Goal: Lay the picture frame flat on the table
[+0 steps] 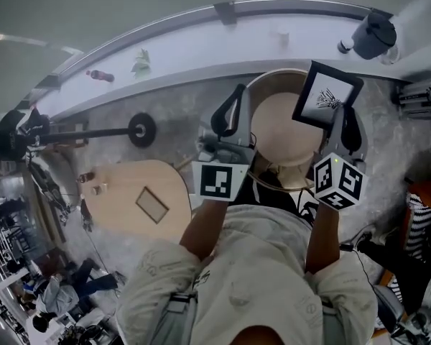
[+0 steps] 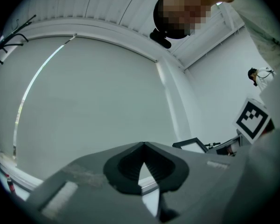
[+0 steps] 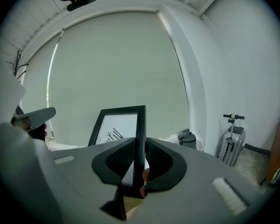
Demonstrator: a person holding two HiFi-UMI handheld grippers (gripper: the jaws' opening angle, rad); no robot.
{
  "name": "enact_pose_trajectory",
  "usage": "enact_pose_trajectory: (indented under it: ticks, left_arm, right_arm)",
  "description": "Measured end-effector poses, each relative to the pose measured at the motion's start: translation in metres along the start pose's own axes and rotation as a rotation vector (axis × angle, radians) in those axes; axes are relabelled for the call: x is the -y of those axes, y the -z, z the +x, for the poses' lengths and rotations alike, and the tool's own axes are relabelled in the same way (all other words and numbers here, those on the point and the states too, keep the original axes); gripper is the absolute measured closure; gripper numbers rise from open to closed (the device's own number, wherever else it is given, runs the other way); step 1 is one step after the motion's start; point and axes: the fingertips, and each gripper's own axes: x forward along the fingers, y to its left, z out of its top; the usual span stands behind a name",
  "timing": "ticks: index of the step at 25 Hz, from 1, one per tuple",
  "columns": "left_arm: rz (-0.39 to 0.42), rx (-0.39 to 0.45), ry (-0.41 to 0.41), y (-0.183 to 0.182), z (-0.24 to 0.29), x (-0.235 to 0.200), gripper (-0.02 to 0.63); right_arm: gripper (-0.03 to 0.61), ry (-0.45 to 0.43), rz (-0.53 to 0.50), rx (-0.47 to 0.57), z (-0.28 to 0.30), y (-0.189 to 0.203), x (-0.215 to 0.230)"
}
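Note:
A black picture frame (image 1: 327, 95) with a white print of dark strokes hangs tilted above the round beige table (image 1: 284, 139). My right gripper (image 1: 347, 126) is shut on its right edge. In the right gripper view the frame (image 3: 115, 130) stands upright, its side rail pinched between the two dark pads of the right gripper (image 3: 140, 146). My left gripper (image 1: 230, 113) hovers over the table's left rim, apart from the frame, jaws shut with nothing in them. The left gripper view shows its tips (image 2: 142, 146) meeting, and a corner of the frame (image 2: 191, 145) at the right.
A second wooden table (image 1: 115, 192) with a small frame (image 1: 152, 205) lying on it stands at the left. A long white window ledge (image 1: 201, 45) carries a bottle (image 1: 100, 75) and a dark jug (image 1: 372, 34). A silver suitcase (image 3: 232, 143) stands at the right wall.

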Motion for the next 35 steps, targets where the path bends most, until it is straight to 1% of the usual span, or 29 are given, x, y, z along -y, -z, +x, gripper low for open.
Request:
enact_pose_trajectory:
  ticks: [5,10,14,19,25,32,35]
  left_arm:
    - [-0.005,-0.01,-0.004,0.025,0.008,-0.021,0.611]
    - [-0.029,-0.063,0.007,0.067,0.012,-0.038,0.611]
    - [-0.054,-0.086,0.007,0.092,0.014,-0.055,0.611]
    - [-0.087,-0.119,0.0,0.124,0.014,-0.071,0.611]
    - [-0.12,-0.144,0.013,0.159,0.02,-0.08,0.612]
    - [-0.137,-0.145,0.052,0.192,0.026,-0.074,0.611]
    - [-0.153,-0.14,0.054,0.205,0.025,-0.076,0.611]
  right_arm:
    - [0.508,0.001,-0.005,-0.059,0.029,0.029,-0.013]
    - [0.508,0.015,-0.006,-0.152,0.055,0.079,-0.022]
    - [0.508,0.026,0.0,-0.228,0.073,0.115,-0.031]
    - [0.508,0.036,-0.003,-0.3,0.092,0.155,-0.04]
    - [0.508,0.047,0.002,-0.4,0.11,0.203,-0.046]
    - [0.508,0.058,0.029,-0.508,0.128,0.261,-0.044]
    - [0.508,0.054,0.039,-0.561,0.137,0.286,-0.049]
